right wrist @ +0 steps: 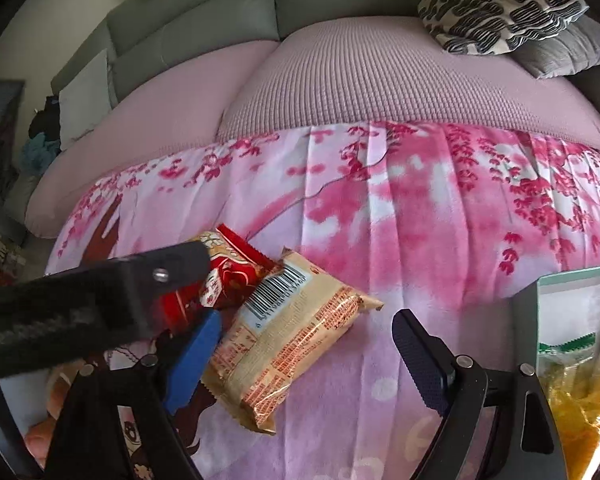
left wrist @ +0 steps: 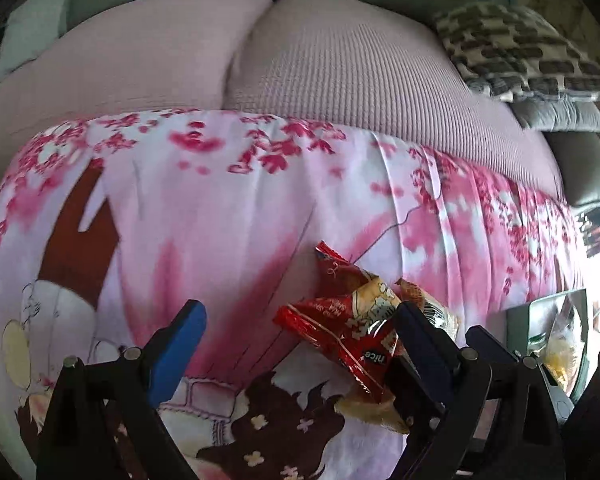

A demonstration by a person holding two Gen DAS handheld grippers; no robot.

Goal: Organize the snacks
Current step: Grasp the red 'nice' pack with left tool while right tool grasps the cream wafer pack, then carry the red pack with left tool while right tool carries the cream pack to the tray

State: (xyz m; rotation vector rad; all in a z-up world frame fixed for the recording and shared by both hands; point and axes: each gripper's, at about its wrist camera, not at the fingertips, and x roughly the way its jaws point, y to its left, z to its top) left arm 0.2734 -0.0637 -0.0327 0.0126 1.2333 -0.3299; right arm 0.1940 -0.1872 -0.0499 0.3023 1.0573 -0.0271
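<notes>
Crinkly red snack packet (left wrist: 352, 332), beige packet (right wrist: 288, 344).

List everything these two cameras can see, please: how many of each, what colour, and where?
red snack packets: two, red, overlapping on the blanket's left
beige snack packet: one, tan, barcode up, beside the red ones
box: one, grey-green, right edge, holding a yellow snack bag
blanket: one, pink floral, over the sofa
sofa: one, pink seat covers, grey back
patterned cushion: one, black-and-white, far right
left gripper: fingers open, over the red packets
right gripper: fingers open, around the beige packet
</notes>
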